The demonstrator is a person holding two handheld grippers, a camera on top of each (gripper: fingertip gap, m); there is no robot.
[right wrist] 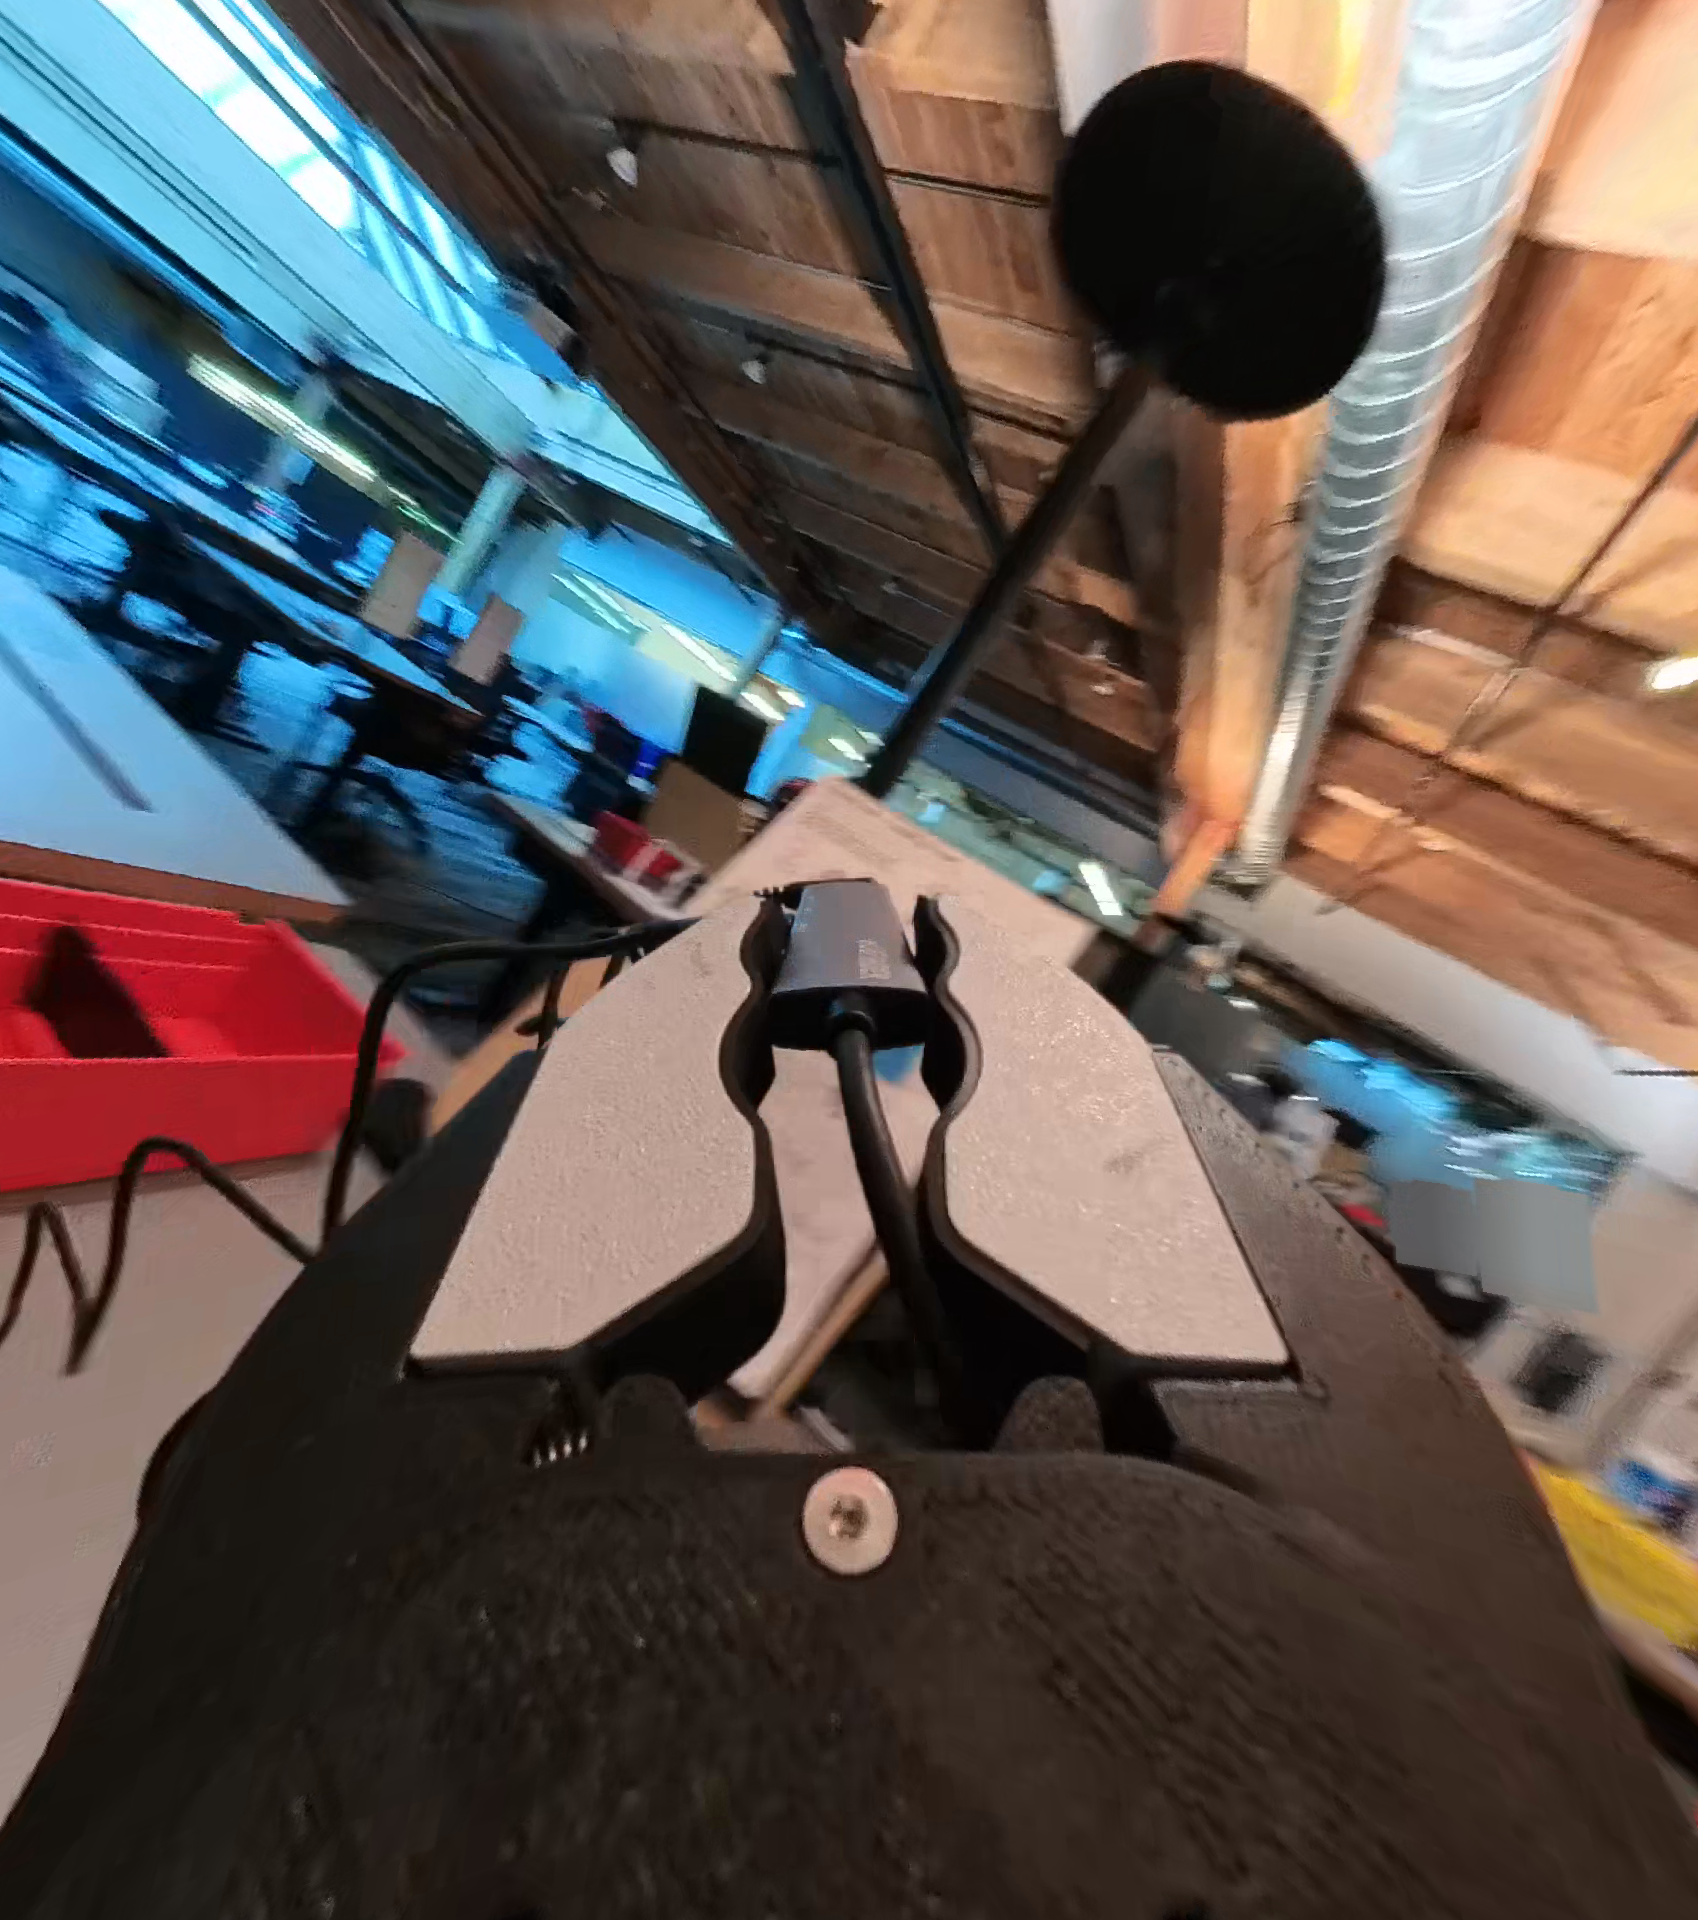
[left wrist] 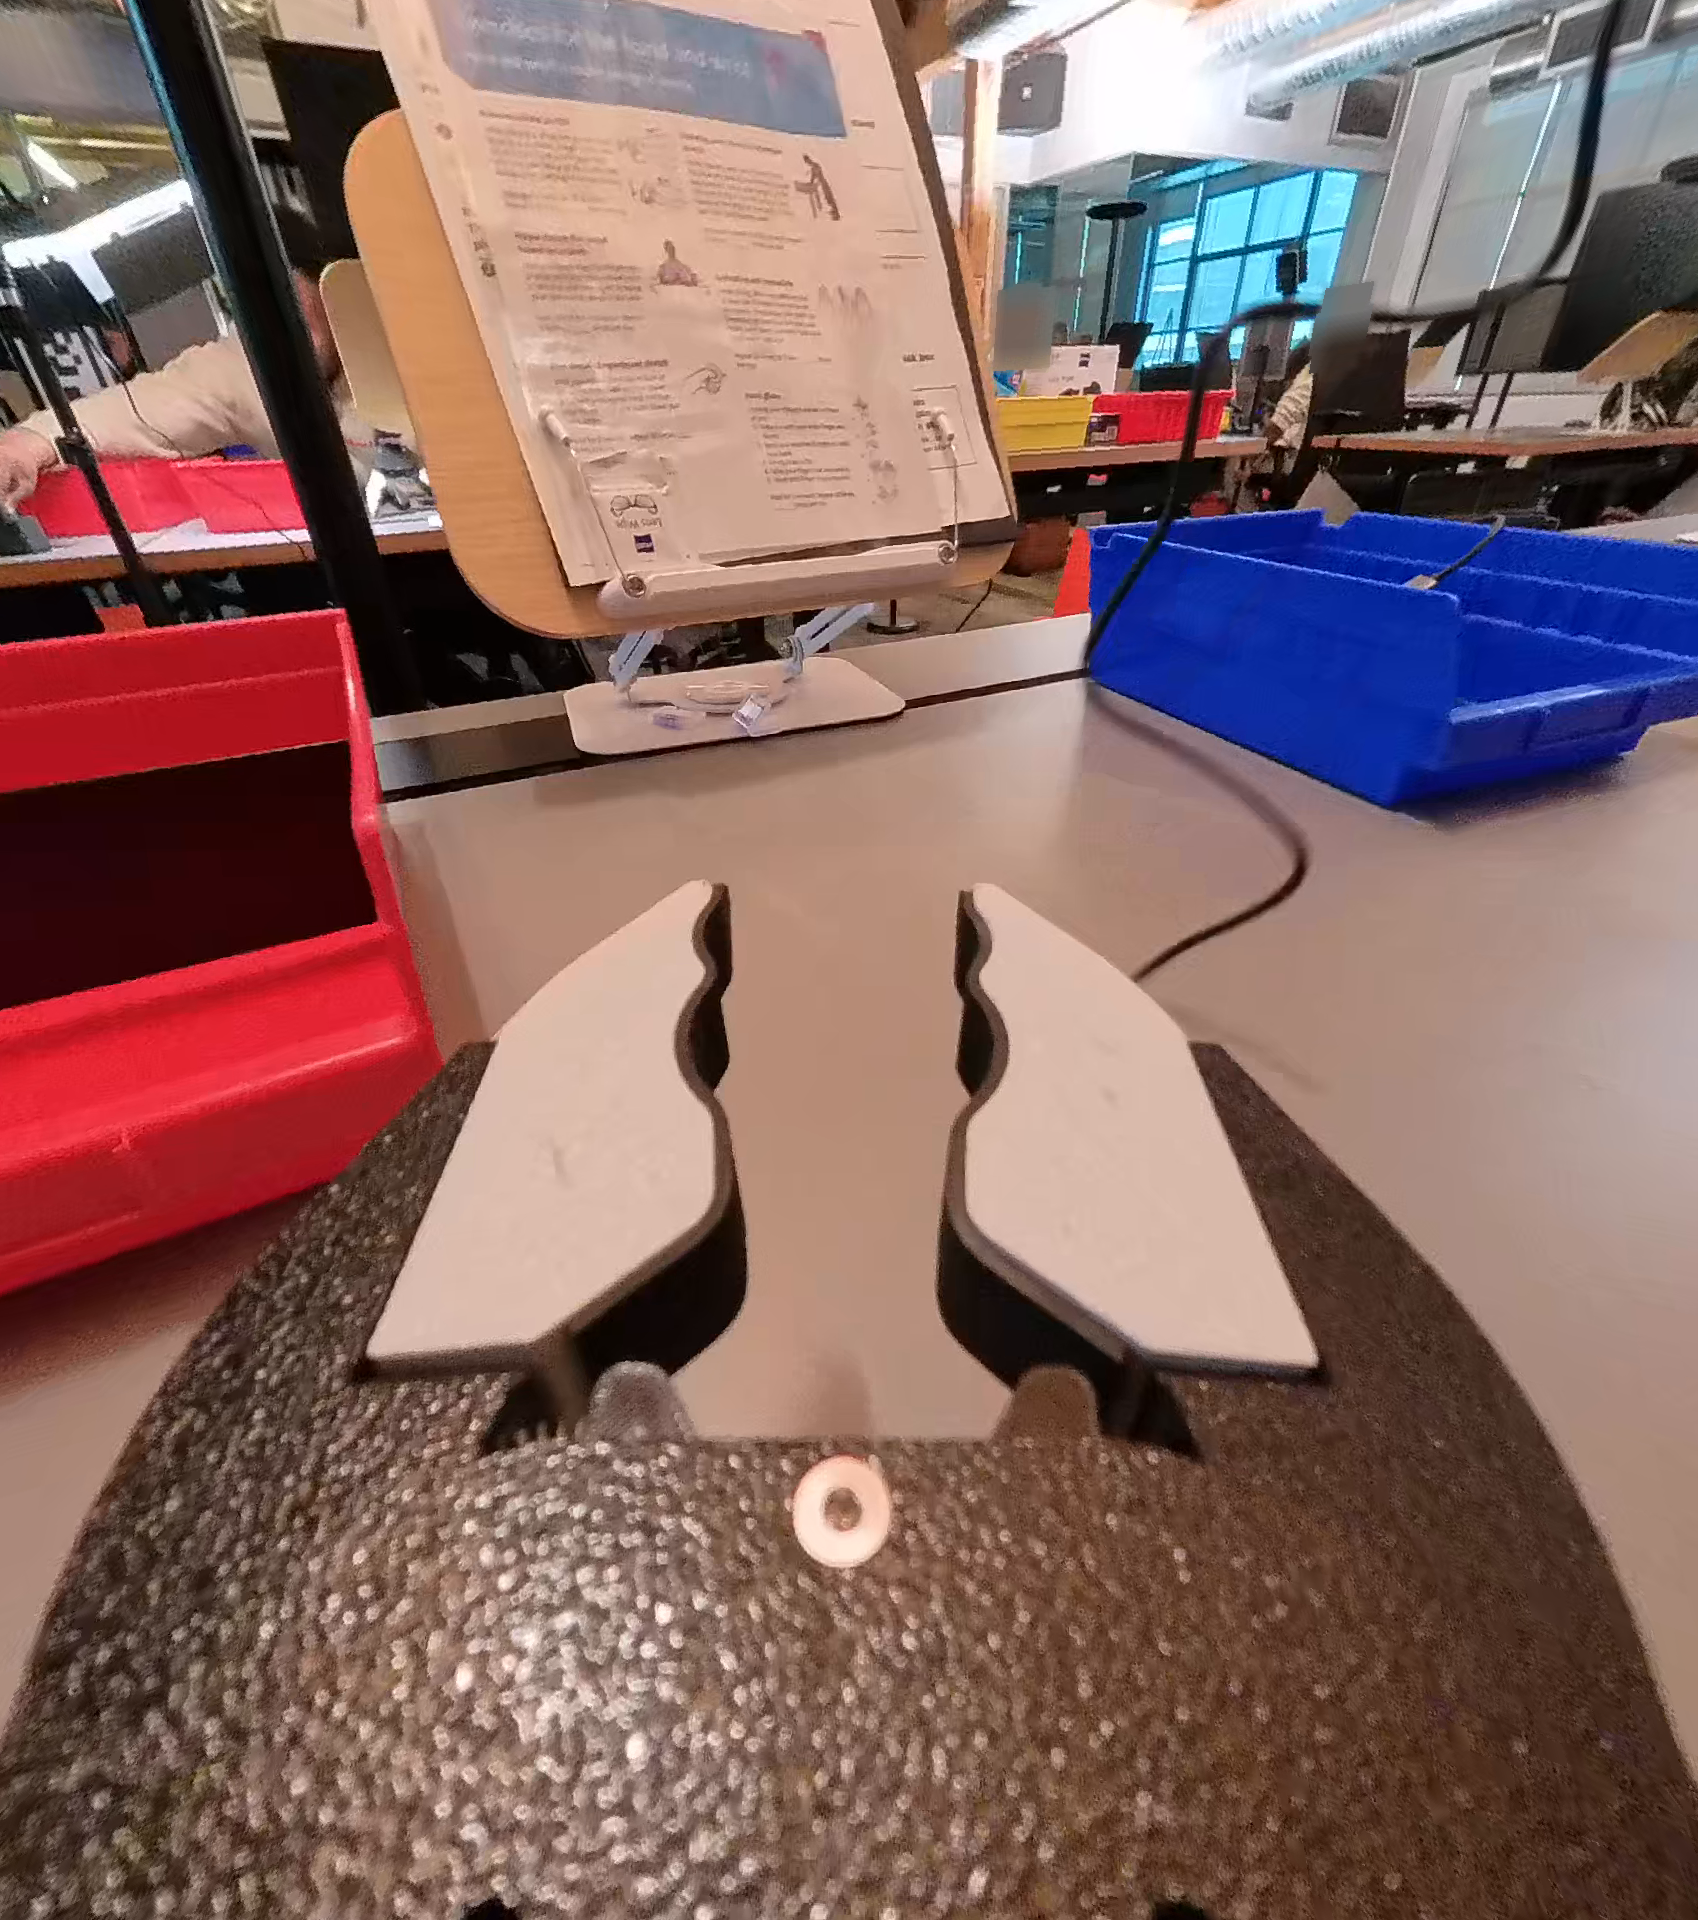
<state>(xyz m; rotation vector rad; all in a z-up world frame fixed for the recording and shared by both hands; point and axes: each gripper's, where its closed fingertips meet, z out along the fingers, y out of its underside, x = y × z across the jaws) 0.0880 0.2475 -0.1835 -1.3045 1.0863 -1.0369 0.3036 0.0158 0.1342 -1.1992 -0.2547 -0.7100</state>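
Note:
My left gripper is open and empty, low over the grey table. A red bin stands just to its left. A black cable curves across the table ahead and to the right. My right gripper is shut on a small dark adapter block, whose thick black cable runs back between the fingers. This gripper is raised and tilted, looking up toward the ceiling. A thin black cable trails over the table at its left.
A wooden document stand holding a printed sheet stands at the table's far edge. A blue bin sits at the far right. A red bin lies left in the right wrist view. A black round-topped pole rises ahead there. My right fingertips sit around 45 cm from my left ones.

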